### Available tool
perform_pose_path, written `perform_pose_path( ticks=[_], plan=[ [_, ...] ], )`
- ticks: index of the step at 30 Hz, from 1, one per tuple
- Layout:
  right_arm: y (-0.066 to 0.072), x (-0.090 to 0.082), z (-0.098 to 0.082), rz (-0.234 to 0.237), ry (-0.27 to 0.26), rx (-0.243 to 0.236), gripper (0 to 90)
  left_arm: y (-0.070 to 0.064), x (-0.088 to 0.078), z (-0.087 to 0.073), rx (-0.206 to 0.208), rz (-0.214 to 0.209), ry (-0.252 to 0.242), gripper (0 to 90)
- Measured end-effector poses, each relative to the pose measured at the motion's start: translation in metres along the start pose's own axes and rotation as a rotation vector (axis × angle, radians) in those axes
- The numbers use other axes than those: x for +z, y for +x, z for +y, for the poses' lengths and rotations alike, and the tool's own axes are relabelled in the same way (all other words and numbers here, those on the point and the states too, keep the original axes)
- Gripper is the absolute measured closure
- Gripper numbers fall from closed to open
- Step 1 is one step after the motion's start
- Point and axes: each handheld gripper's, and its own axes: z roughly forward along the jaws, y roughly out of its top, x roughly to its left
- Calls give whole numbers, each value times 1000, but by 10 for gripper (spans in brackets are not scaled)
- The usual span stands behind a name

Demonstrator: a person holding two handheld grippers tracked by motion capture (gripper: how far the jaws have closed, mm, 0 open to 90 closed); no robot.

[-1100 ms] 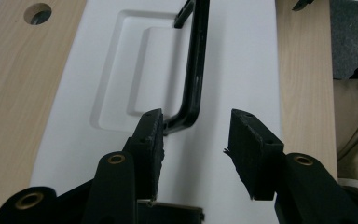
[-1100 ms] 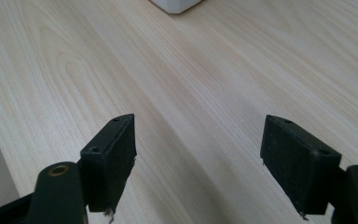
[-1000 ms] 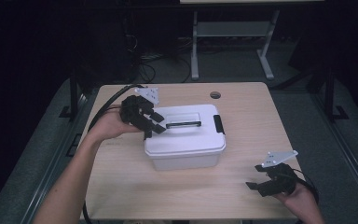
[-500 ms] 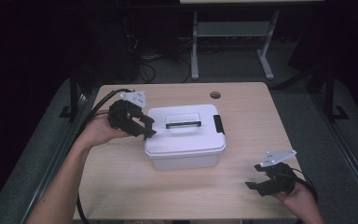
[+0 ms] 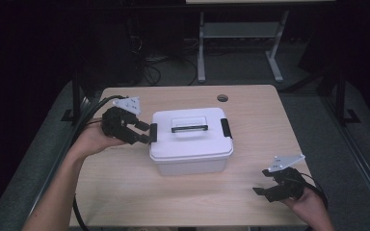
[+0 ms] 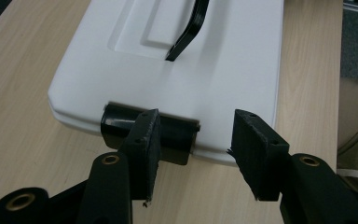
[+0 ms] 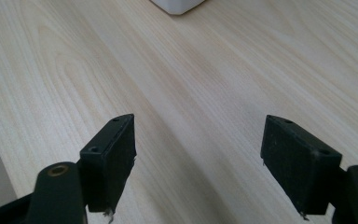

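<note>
One hand-held gripper farther left now.

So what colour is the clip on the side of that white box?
Black clip, clearest in the left gripper view.

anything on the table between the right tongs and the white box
Nothing: in the high view only bare wood lies between the right tongs and the box.
</note>
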Motion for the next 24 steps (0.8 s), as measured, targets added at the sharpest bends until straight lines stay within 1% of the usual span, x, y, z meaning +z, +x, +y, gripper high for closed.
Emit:
perform_pose_path(
  ticks=[3,6,10,11,12,15,18,19,24],
  plan=[
    [0,0,0,1,-1,2,258,0,-1,-3,-2,5,-1,511],
    [-1,-1,-1,-5,-2,2,258,0,-2,-10,-15,8,-6,509],
    [0,-1,-1,-4,-3,7,258,-1,-4,-14,-22,14,-4,502],
    [-1,-1,-1,-7,-2,1,258,-1,-4,-16,-21,16,-2,499],
    [-1,-1,-1,-7,-2,2,258,-1,-5,-18,-31,17,-6,495],
    [-1,-1,-1,-7,-1,1,257,-2,-5,-22,-34,23,-3,487],
    [0,-1,-1,-9,-1,0,258,-3,-6,-29,-48,27,-9,478],
    [0,-1,-1,-9,-1,0,258,-3,-6,-29,-48,27,-9,475],
    [0,0,0,-7,4,-1,258,-4,-9,-39,-60,37,-9,471]
  ],
)
